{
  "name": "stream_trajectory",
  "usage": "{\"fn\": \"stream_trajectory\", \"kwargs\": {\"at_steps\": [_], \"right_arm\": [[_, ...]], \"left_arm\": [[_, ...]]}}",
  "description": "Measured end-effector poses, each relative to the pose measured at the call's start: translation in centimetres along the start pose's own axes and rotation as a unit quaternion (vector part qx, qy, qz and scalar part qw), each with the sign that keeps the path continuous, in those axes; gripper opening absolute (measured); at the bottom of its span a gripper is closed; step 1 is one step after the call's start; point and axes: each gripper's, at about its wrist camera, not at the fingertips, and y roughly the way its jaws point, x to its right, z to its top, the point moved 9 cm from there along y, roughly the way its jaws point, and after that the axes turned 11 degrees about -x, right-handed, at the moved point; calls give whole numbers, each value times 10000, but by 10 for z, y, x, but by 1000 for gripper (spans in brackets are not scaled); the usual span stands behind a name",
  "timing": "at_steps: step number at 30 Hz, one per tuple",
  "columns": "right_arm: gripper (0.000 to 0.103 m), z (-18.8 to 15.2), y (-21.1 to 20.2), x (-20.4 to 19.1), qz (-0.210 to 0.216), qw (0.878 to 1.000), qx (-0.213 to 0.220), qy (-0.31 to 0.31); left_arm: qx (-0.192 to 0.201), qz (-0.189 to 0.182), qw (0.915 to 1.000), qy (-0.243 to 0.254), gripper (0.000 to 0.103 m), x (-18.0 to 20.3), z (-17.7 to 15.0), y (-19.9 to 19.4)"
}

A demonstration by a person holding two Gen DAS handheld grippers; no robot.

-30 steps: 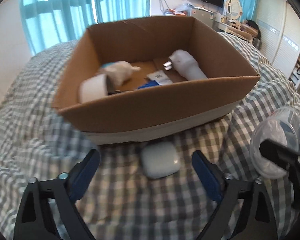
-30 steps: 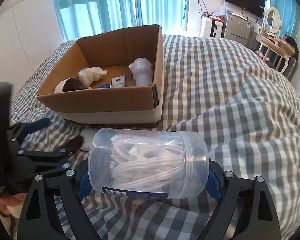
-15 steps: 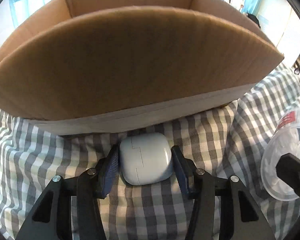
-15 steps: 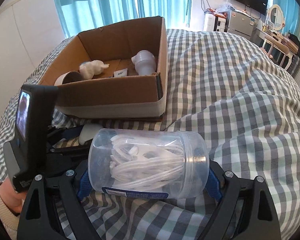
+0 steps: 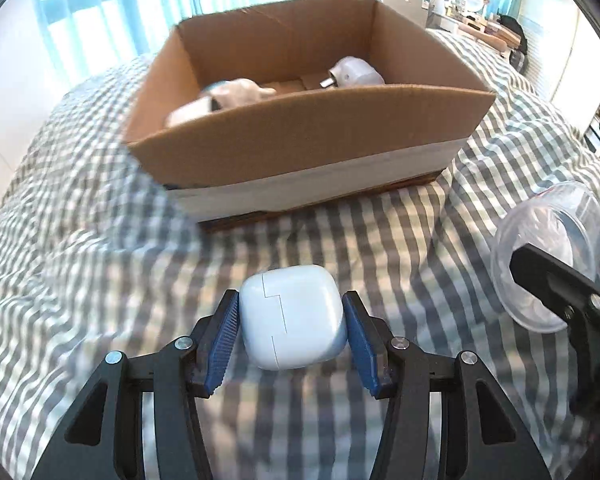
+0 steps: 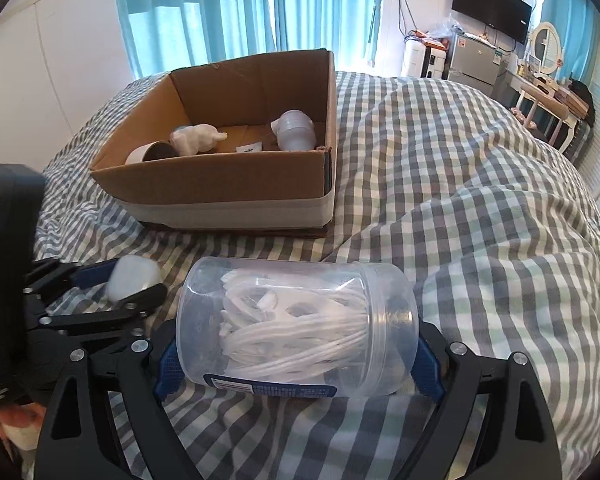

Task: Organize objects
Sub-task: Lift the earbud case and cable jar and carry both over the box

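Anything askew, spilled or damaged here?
Nothing spilled or damaged. The clear jar lies sideways across the right tongs, lid on, white pieces inside. The left tongs hold the white case squarely. Items in the cardboard box lie loosely, unsorted.

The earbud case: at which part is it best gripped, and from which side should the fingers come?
Grip the earbud case across its two flat side faces, coming in level from the near side, as the left gripper does now. The corners are rounded and slippery; the flat sides give the ribbed pads full contact.
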Motion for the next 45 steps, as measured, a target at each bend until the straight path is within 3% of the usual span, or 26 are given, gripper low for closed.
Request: {"fn": "stream_trajectory", "kwargs": {"at_steps": [8,18,25,33,45], "right_arm": [[88,-14,-29,-21,-15,9997,188,-140],[88,-23,-76,-49,-9,9979,528,-376],[88,-11,-102,-56,0,9959,752,-496],[88,36,-127,-43,27,9931,1074,-474],[88,145,-131,-34,24,9889,1412,-454]], "left_arm": [[321,27,9993,-163,53,-17,-22,-47],[893,67,9958,-207,53,-25,-20,-105],[1203,155,9924,-201,53,-28,-6,-138],[1506,314,9880,-141,53,-35,32,-163],[1812,383,9827,-90,53,-46,129,-173]]}}
